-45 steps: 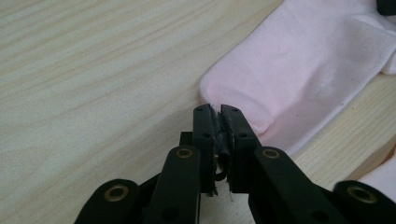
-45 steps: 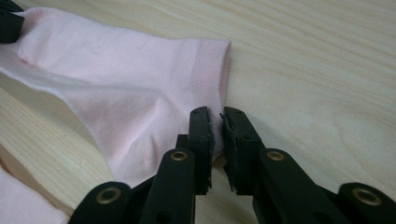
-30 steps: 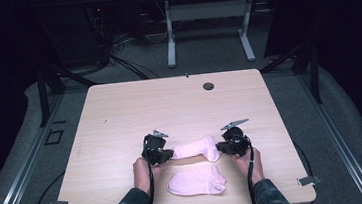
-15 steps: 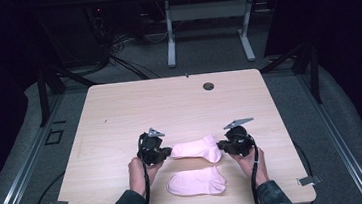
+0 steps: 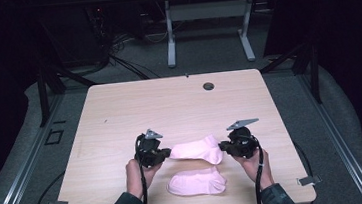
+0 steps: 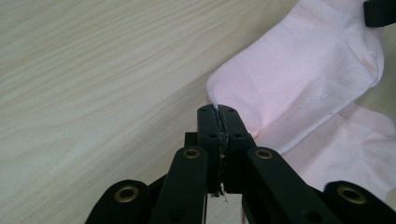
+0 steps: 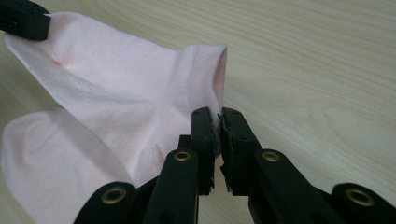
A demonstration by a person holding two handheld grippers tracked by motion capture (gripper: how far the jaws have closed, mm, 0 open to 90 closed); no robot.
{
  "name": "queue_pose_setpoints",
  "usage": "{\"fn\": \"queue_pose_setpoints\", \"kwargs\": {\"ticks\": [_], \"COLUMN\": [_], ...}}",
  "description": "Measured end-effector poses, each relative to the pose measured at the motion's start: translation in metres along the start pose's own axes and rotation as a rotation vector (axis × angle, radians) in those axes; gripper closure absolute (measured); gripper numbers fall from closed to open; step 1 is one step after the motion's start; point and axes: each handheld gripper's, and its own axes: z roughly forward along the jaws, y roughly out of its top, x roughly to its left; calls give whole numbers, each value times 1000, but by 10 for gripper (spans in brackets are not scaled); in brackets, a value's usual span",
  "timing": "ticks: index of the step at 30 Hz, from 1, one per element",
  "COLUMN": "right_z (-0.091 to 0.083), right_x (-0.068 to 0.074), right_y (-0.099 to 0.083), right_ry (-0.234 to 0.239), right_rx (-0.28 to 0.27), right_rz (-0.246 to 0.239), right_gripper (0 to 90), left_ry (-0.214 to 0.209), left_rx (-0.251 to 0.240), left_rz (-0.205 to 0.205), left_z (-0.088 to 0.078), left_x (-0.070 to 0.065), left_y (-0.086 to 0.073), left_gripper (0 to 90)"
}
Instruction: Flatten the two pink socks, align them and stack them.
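Now | both jaws clamp upper sock (image 5: 196, 149) ends | second sock (image 5: 197, 182) apparently just beneath | table (image 5: 120, 113)

The table (image 5: 120, 113) lies bare from nine through three o'clock; at six o'clock, near the held sock (image 5: 196, 149), a second sock (image 5: 197, 182) blocks.

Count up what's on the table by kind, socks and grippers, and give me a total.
Pink socks: 2, the held sock and the flat sock
Grippers: 2, the left gripper and the right gripper
Total: 4
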Motion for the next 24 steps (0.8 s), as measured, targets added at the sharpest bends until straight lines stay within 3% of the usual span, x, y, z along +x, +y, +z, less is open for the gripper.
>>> {"fn": "queue_pose_setpoints", "kwargs": {"ticks": [9, 15, 24], "right_z": [-21, -31, -31], "right_x": [21, 30, 35], "right_y": [-7, -21, -39], "right_ry": [19, 32, 51], "right_rx": [7, 24, 74], "right_rz": [-12, -18, -20], "right_gripper": [843, 843, 842], "left_ry": [-53, -66, -68], "left_rx": [2, -3, 9], "left_rz": [-35, -22, -7], "left_z": [-17, -23, -21], "left_x": [-5, -14, -25], "left_y": [-16, -28, -52], "left_gripper": [892, 892, 892]}}
